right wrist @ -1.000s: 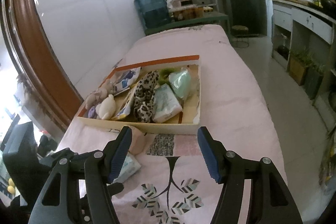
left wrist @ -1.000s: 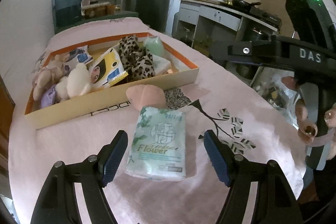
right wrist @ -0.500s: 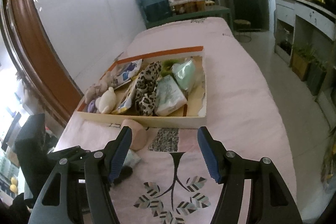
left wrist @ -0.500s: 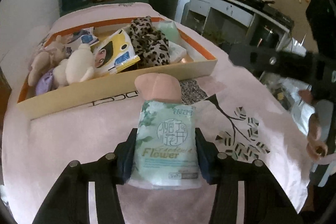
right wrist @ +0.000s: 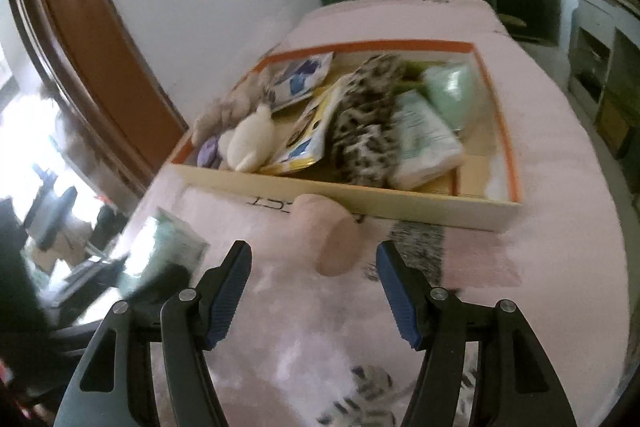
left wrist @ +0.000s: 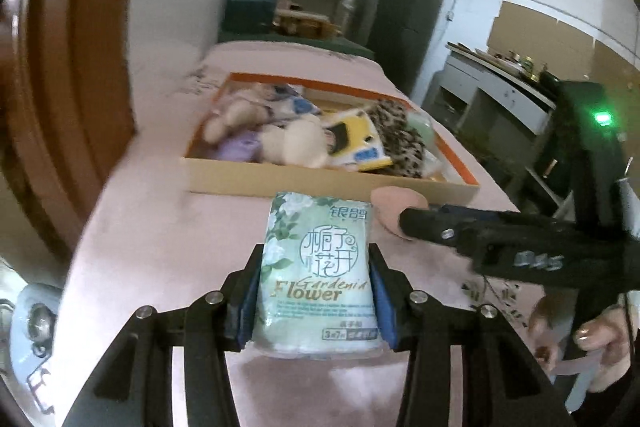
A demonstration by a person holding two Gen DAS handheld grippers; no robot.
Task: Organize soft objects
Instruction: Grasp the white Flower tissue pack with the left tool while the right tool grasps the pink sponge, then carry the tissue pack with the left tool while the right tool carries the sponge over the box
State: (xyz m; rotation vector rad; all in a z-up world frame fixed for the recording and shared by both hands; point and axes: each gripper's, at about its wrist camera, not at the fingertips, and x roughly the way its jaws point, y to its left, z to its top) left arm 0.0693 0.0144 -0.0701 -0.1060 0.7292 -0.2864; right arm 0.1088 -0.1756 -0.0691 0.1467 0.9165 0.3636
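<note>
Two risks stand out: the left gripper [left wrist: 316,301], closing on the tissue pack [left wrist: 318,275] short of the box [left wrist: 332,183], may squeeze it loose, while the wide, empty right gripper [right wrist: 314,297] nears the pink pad [right wrist: 334,241].

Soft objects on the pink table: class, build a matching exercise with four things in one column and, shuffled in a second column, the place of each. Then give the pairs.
Things:
1. tissue pack
2. pink sponge
3. leopard-print cloth
4. white plush toy

Places:
A. on the tablecloth, just outside the box's near wall
B. in the box, near its left end
C. between the left gripper's pads
D. in the box, about the middle

Pairs: 1-C, 2-A, 3-D, 4-B
</note>
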